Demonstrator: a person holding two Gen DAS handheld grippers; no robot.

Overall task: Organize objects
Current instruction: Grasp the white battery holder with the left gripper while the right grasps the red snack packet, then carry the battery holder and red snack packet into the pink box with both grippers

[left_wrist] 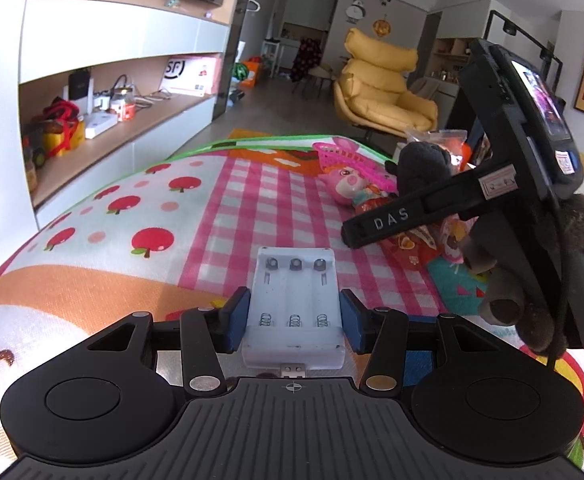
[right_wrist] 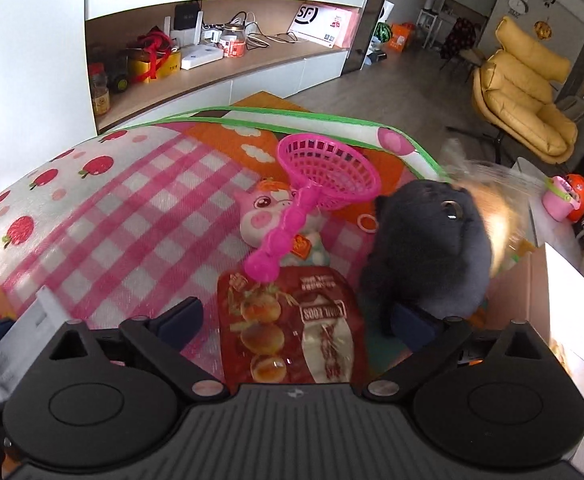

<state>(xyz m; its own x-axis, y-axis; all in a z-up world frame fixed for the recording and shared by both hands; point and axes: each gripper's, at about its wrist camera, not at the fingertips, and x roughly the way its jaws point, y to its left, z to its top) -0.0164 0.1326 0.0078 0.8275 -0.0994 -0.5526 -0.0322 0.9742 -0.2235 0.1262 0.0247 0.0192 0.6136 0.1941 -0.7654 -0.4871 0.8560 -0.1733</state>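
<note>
The left gripper [left_wrist: 293, 320] clamped a white battery charger [left_wrist: 295, 300]; the right gripper [right_wrist: 297, 320] gaped empty above a snack packet [right_wrist: 292, 328]. Scoop net [right_wrist: 315, 184], pig toy [right_wrist: 268, 212] and dark plush [right_wrist: 427, 248] at frame centre awaited sorting.

On the play mat [right_wrist: 140, 184] we find the scoop net [right_wrist: 323, 172] lying across the pig toy [right_wrist: 268, 208]. The snack packet [right_wrist: 292, 328] lies before both, the plush toy [right_wrist: 423, 248] to its right.
</note>
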